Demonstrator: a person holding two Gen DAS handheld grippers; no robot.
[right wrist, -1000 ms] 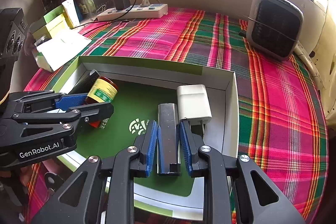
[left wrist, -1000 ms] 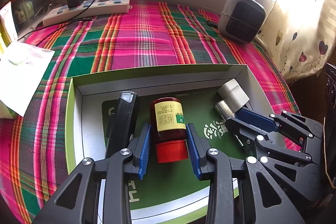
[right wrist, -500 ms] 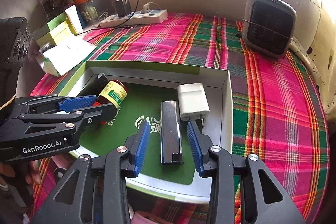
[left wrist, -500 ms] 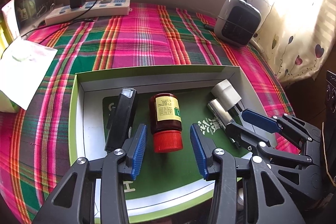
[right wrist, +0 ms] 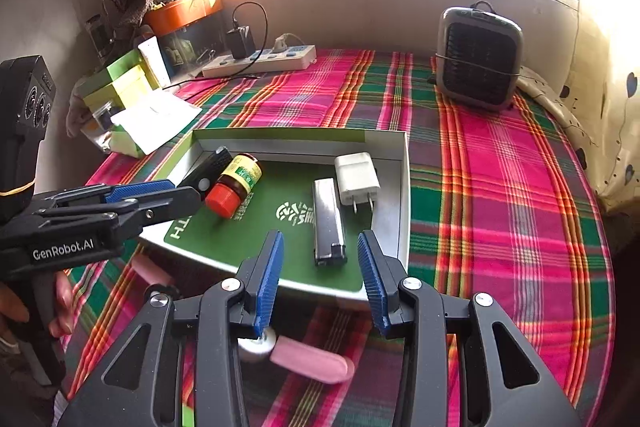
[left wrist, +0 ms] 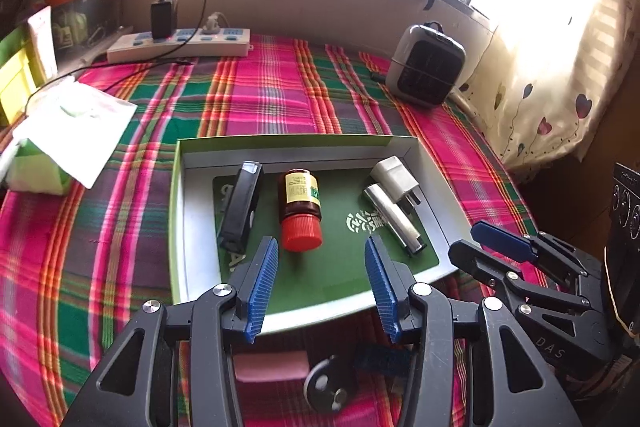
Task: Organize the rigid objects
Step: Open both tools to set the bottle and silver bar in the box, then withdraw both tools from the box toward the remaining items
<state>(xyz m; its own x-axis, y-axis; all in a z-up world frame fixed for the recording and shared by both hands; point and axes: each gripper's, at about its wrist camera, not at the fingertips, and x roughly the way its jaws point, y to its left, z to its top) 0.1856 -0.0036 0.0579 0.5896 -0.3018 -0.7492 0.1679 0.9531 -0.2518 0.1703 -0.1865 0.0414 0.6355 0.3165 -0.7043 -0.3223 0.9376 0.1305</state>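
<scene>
A shallow white box (left wrist: 176,227) with a green mat holds a black stapler-like bar (left wrist: 240,211), a brown bottle with a red cap (left wrist: 300,211), a silver bar (left wrist: 394,217) and a white charger plug (left wrist: 394,179). My left gripper (left wrist: 320,255) hovers just short of the bottle's cap, its jaws opening with nothing between the pads. My right gripper (right wrist: 319,247) stands open above the box's near edge, and the silver bar (right wrist: 328,219) lies just beyond its fingertips, untouched. The bottle (right wrist: 236,187) and the plug (right wrist: 356,179) lie flat.
A power strip (left wrist: 180,45) with a black adapter lies at the back. A small grey heater (left wrist: 428,71) stands back right. Paper and green boxes (left wrist: 68,131) sit at the left. Pink objects (right wrist: 312,361) and a round metal piece (left wrist: 326,383) lie on the plaid cloth under the grippers.
Both grippers let go and drew back and up from the box. The left released the bottle, the right released the silver bar. Both objects stay lying on the green mat.
</scene>
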